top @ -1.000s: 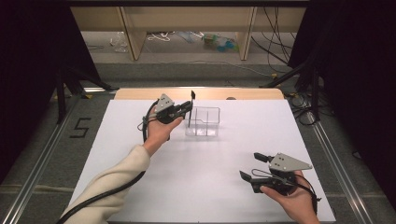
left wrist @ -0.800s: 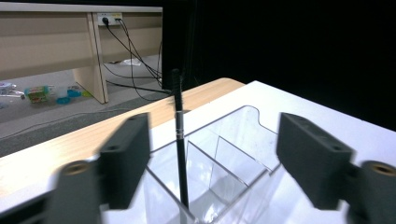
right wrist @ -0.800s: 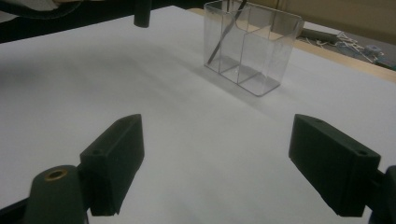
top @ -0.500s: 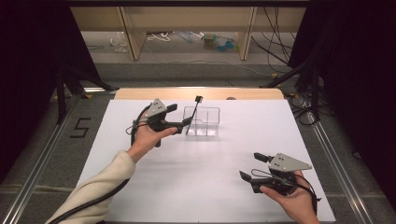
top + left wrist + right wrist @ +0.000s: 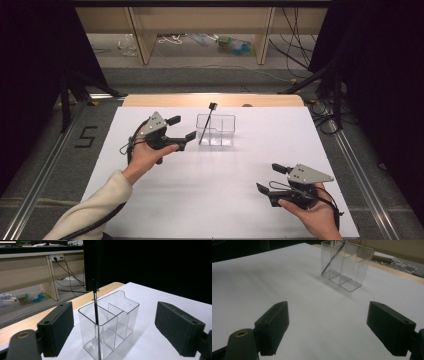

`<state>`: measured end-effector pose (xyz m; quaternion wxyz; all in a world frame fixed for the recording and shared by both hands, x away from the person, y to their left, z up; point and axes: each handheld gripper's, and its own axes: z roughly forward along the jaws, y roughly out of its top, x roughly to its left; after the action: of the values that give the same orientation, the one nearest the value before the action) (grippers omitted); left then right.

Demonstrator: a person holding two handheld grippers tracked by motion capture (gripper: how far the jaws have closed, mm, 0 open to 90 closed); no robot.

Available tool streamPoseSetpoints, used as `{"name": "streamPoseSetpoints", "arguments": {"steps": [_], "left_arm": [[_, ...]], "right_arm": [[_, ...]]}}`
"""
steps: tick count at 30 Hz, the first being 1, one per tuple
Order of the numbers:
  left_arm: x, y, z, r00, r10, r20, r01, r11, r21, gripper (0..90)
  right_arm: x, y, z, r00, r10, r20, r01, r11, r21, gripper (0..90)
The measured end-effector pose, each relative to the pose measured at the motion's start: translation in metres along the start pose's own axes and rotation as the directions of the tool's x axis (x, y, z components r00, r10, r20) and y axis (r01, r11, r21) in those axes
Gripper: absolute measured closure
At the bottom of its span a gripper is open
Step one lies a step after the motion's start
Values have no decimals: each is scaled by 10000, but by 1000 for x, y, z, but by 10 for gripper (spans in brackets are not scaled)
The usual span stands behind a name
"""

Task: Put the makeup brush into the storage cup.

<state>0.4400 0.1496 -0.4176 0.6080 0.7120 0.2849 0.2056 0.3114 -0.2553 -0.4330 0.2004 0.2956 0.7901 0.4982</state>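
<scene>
Looks light, thin and stiff, that black brush [image 5: 206, 124] leaning in the clear box [image 5: 222, 131]. Best pinched mid-stick, above the box rim. Left tool [image 5: 183, 128] wide open just beside the box, holding nothing; right tool [image 5: 267, 178] open too.

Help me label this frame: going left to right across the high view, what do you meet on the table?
left gripper → thin black brush → clear divided container → right gripper

A thin black brush [image 5: 206, 123] leans inside the clear two-compartment holder's [image 5: 222, 131] left compartment.
</scene>
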Motion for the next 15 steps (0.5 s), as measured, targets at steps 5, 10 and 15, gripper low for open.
{"name": "streamPoseSetpoints", "arguments": {"steps": [5, 10, 15], "left_arm": [[-2, 0, -8, 10000, 34, 5, -34, 10000, -46, 158], [-5, 1, -15, 9999, 94, 42, -94, 9998, -183, 158], [-8, 0, -24, 9999, 132, 76, -131, 9997, -223, 158]], "right_arm": [[0, 0, 0, 10000, 27, 22, -27, 10000, 15, 192], [0, 0, 0, 10000, 3, 41, -3, 10000, 27, 192], [0, 0, 0, 10000, 28, -9, -28, 10000, -7, 192]]}}
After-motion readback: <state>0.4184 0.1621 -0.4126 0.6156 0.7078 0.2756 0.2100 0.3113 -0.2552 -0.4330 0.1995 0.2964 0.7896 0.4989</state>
